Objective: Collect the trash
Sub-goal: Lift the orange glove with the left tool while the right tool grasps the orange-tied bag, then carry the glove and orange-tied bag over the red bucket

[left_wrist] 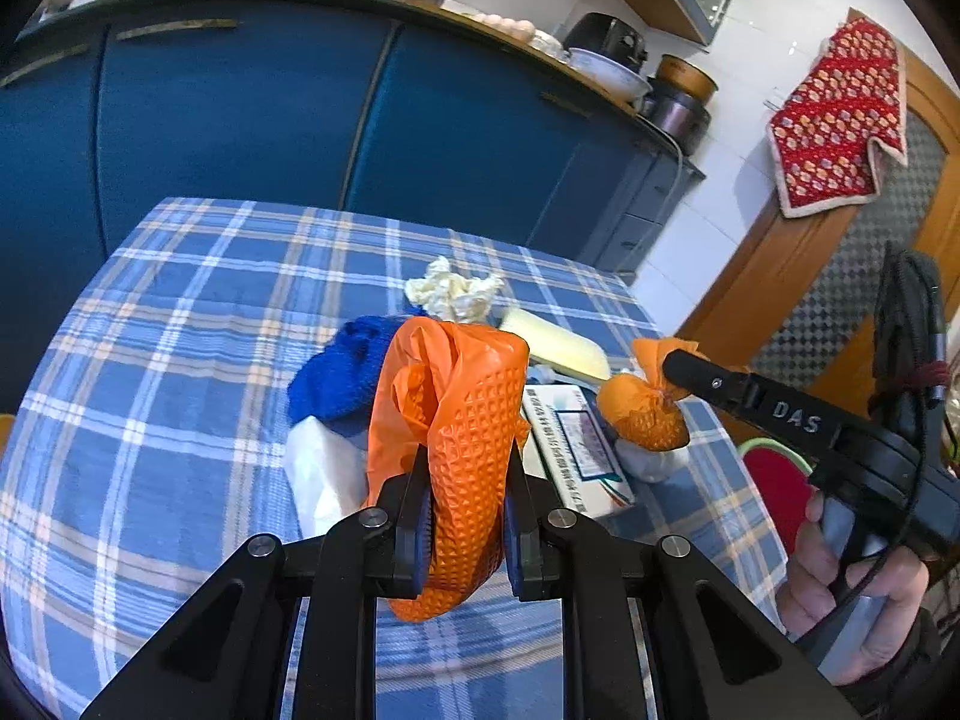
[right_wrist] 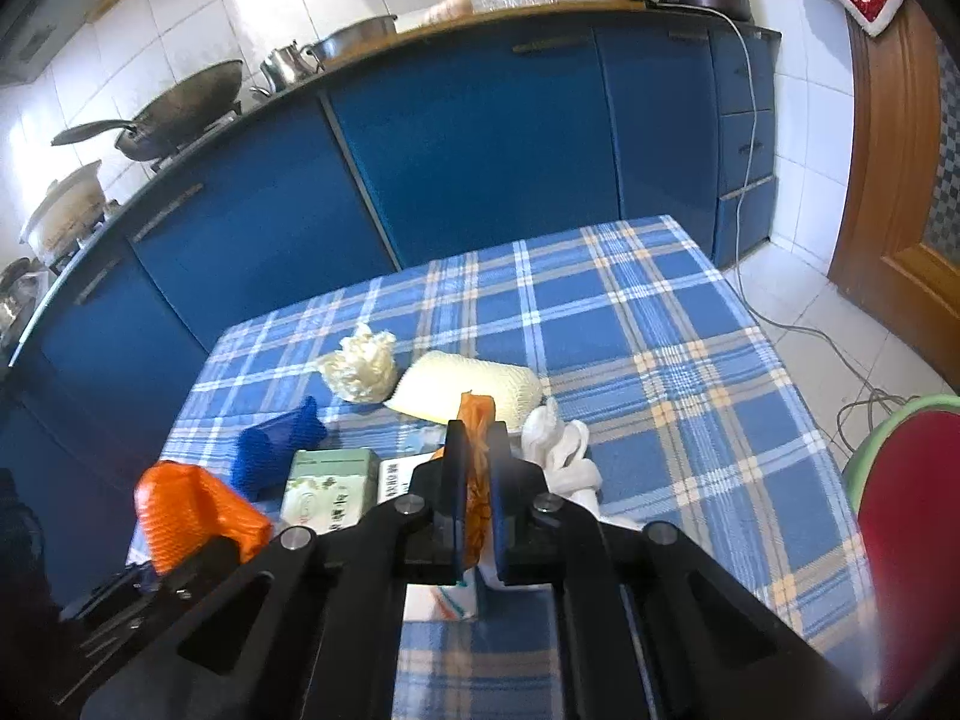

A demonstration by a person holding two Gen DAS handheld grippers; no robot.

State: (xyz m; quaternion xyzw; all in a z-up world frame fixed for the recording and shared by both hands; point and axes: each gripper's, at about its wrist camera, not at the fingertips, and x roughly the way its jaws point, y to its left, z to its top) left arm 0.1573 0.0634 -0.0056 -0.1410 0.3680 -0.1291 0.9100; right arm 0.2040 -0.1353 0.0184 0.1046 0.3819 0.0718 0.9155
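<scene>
My left gripper (left_wrist: 465,480) is shut on a big orange embossed plastic bag (left_wrist: 462,420) that bulges up between its jaws above the plaid table (left_wrist: 180,360). To the right, a hand holds my right gripper (left_wrist: 672,375), which is shut on the knotted neck of a small orange bag bundle (left_wrist: 642,420). In the right wrist view the right gripper (right_wrist: 477,450) pinches that orange strip (right_wrist: 477,420). The big orange bag (right_wrist: 192,516) shows at lower left. Around them lie crumpled cream paper (left_wrist: 453,291), a blue knit cloth (left_wrist: 339,372), a pale foam pad (left_wrist: 558,345), a printed white box (left_wrist: 576,444) and white tissue (right_wrist: 561,450).
A green-and-white carton (right_wrist: 327,486) lies by the blue cloth. Blue kitchen cabinets (right_wrist: 480,138) run along the far side of the table. A red chair (right_wrist: 906,540) stands at the table's right edge. A cable (right_wrist: 840,354) trails on the tiled floor by a wooden door (right_wrist: 888,180).
</scene>
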